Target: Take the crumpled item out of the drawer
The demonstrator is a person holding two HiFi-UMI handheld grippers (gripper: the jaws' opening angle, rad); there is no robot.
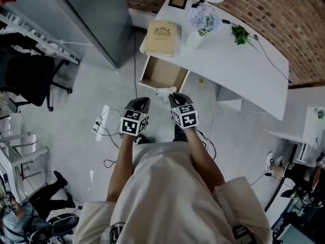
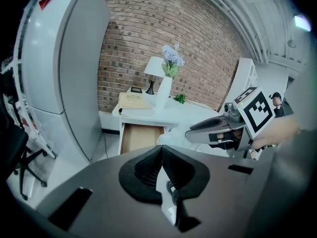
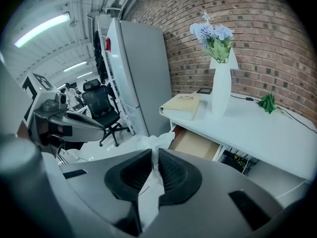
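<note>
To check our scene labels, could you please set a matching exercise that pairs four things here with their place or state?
Things:
1. drawer
2. crumpled paper
3. book
4. vase

Place or state:
A. lying flat on the desk
B. pulled open
C. pinched in the right claw
D. standing upright on the desk

Pairs: 1-B; 2-C; 3-A; 4-D

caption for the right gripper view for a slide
Right gripper clamps crumpled white paper outside the open desk drawer.

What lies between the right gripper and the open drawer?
The crumpled white paper, pinched by the right gripper near the drawer front; head view shows it.
</note>
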